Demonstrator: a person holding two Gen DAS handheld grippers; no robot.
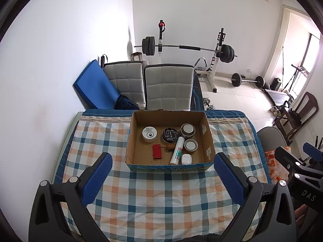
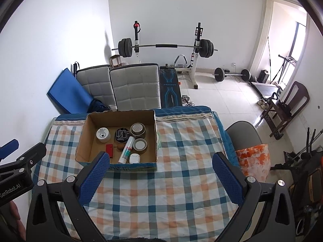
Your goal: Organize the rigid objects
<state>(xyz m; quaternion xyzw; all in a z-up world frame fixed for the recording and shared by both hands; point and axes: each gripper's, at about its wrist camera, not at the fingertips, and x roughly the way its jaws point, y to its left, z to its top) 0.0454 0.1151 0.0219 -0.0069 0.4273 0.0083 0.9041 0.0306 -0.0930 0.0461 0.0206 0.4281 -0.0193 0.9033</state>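
Looks like either start or end of sorting: all small items sit inside the cardboard box (image 1: 169,141) at far centre of the checked surface (image 1: 151,197), nothing loose on the cloth. Next move prob. calls for reaching in, e.g. for the white tube (image 1: 177,150). Left gripper (image 1: 161,177) and right gripper (image 2: 159,178) hover near edge, both jaws spread wide, holding nothing, pointing fwd and down toward the box.

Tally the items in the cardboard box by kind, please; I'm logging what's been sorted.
Inside the cardboard box:
Round tins or jars: 4 (white, black, perforated-top, grey-lidded)
Tubes: 1 (white tube)
Small white cases: 1
Red flat blocks: 1
Small brown pieces: 1, too small to identify
Total: 8
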